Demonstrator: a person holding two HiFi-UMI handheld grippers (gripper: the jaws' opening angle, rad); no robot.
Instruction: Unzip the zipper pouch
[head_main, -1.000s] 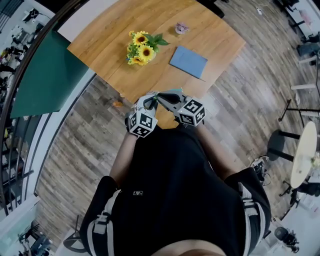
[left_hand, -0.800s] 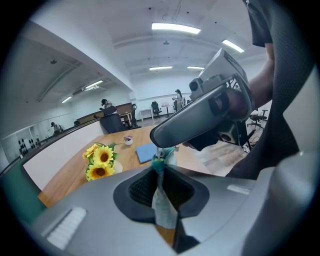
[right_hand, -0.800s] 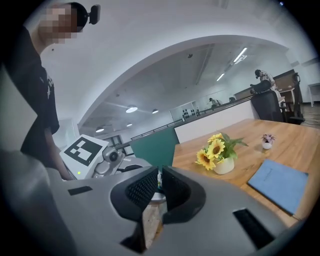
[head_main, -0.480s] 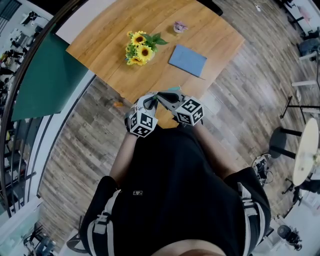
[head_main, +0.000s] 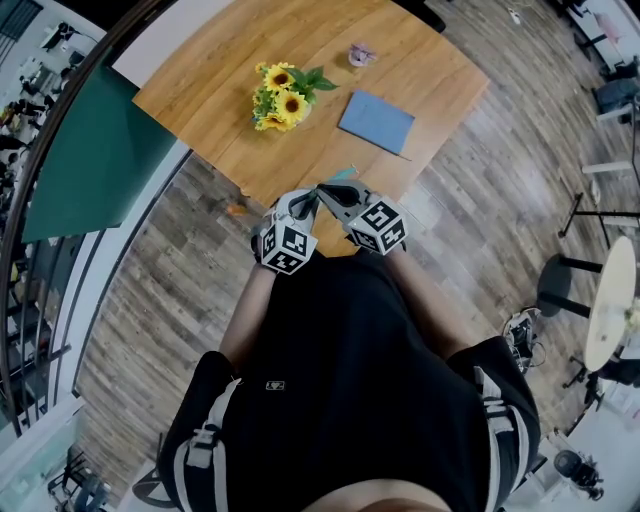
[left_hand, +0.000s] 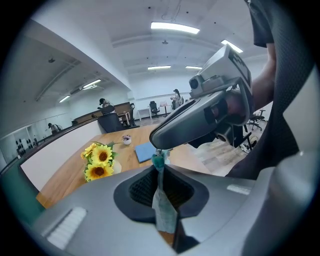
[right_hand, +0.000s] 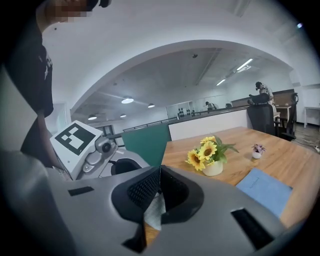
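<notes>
Over the near corner of the wooden table (head_main: 430, 70), my two grippers meet tip to tip. Between them is the teal zipper pouch (head_main: 344, 174), of which only a sliver shows in the head view. My left gripper (head_main: 303, 201) is shut on a pale strip of the pouch (left_hand: 164, 212), with a teal tab (left_hand: 158, 160) just past its jaws. My right gripper (head_main: 330, 192) has just been closing, and the pouch fabric (right_hand: 155, 212) is pinched between its jaws. Its tip (left_hand: 159, 145) sits right above the teal tab. The zipper itself is hidden.
On the table stand a pot of sunflowers (head_main: 283, 95), a blue notebook (head_main: 376, 121) and a tiny potted plant (head_main: 360, 54). A green panel (head_main: 90, 150) runs along the left. A round white table (head_main: 610, 310) and a stool (head_main: 556, 285) stand at the right.
The right gripper has rolled a little and less of the teal pouch shows past it. The left gripper has stayed put.
</notes>
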